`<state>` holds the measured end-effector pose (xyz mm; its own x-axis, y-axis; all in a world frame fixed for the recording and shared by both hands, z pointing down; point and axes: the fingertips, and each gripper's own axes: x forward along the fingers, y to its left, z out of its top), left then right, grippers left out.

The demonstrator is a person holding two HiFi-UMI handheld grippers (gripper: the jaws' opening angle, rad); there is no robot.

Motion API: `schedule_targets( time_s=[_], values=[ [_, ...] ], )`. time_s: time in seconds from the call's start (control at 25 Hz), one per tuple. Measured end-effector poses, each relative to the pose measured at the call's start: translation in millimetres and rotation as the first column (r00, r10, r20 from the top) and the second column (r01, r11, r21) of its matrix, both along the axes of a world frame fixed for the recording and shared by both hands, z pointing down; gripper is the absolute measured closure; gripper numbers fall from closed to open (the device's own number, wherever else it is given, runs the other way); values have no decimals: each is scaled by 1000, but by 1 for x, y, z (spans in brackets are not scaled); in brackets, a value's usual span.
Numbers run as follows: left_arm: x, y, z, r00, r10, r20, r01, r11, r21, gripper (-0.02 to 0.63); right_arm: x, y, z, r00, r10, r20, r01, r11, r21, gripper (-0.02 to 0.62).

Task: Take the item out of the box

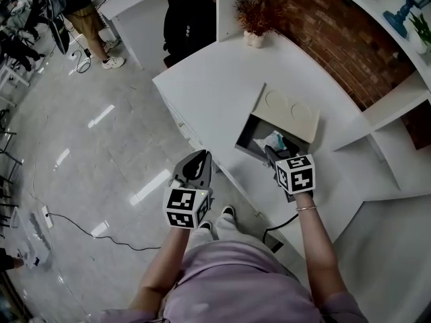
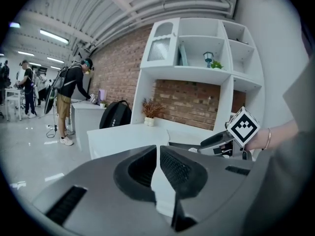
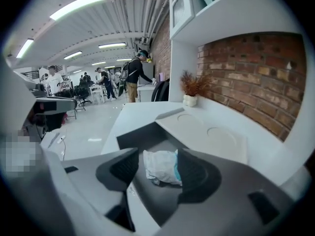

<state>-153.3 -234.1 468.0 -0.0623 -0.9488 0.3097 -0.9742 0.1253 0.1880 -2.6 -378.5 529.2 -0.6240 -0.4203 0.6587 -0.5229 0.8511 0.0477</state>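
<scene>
The box (image 1: 246, 134) is open on the table (image 1: 215, 86) with its lid (image 1: 291, 112) folded back, so I judge the opening done and the grab and lift still ahead. The white packet (image 3: 158, 165) lies on the box floor. My right tongs (image 3: 158, 170) reach in, spread wide around it but not yet closed on it. Only the right gripper view shows that, since the head view mostly hides the packet behind the tongs. The left gripper view shows my left tongs (image 2: 158, 156) closed, empty and short of the table.

box (image 1: 246, 137): dark grey | lid (image 1: 289, 112): beige | item (image 3: 158, 165): white, teal edge | table (image 1: 215, 86): white | wall (image 1: 323, 39): red brick
</scene>
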Motion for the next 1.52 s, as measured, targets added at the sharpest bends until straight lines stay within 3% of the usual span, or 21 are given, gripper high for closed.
schedule_targets(
  time_s=[0.84,1.16,1.52],
  values=[
    [-28,11,20,991,-125,-51,122,991,-54,603,-23,-18,61,970,-118,-211,95,989,-113,300],
    [-25,8,23,991,-124,-56,121,991,-55,603,-27,-22,70,945,-162,-283,147,986,-74,333],
    [-28,12,22,991,-131,-38,129,990,-56,603,-26,-19,73,913,-202,-354,200,979,-42,419]
  ],
)
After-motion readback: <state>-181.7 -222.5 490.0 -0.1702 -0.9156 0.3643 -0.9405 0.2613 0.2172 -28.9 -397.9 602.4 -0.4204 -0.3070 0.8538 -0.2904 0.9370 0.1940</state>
